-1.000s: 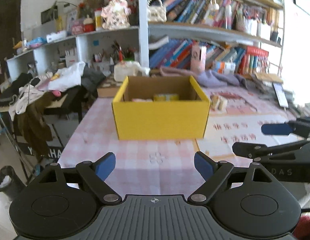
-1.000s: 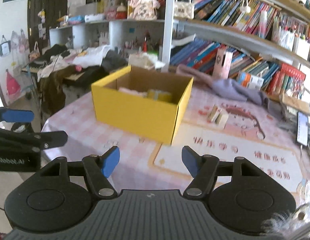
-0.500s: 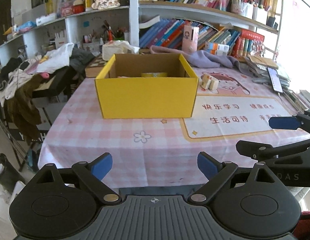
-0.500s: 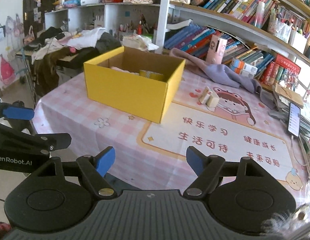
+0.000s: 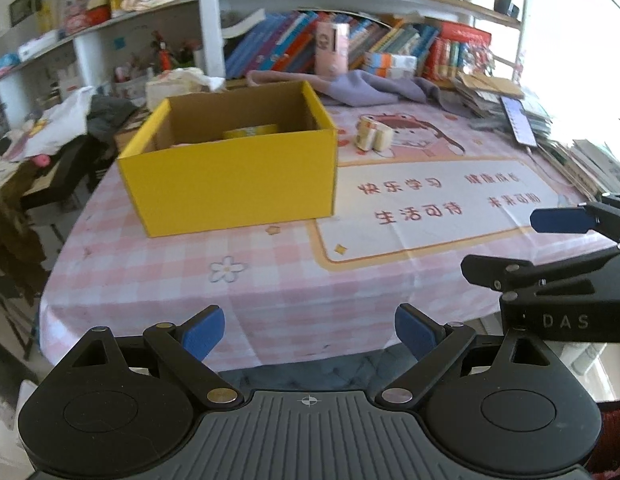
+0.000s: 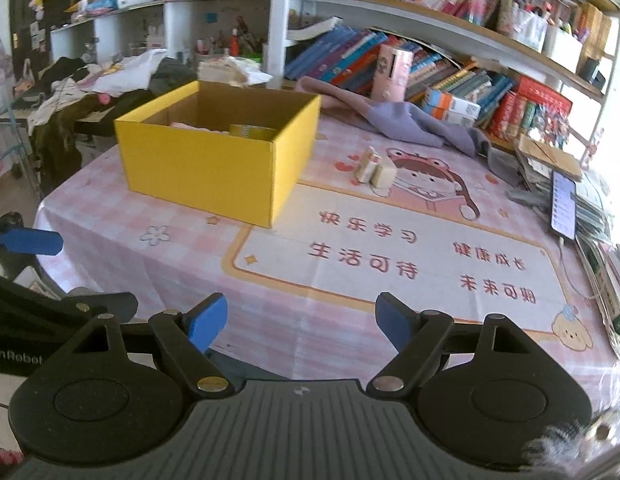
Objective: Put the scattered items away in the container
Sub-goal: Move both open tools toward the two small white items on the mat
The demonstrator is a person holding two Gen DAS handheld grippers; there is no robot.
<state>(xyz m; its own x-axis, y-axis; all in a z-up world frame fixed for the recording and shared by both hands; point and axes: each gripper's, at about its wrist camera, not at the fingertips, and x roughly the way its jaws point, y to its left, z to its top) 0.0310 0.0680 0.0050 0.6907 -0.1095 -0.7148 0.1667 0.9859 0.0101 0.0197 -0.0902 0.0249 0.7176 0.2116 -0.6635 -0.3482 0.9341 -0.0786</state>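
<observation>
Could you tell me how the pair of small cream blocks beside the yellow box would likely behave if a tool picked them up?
The small cream blocks look boxy and flat-sided, so they should sit still rather than roll. They seem stiff and probably light. They touch each other, so gripping one may nudge the other. What they are made of I cannot tell.

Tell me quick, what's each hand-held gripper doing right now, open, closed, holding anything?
Left hand-held gripper: open, holding nothing.
Right hand-held gripper: open, jaws have just been opening, nothing between them.
</observation>
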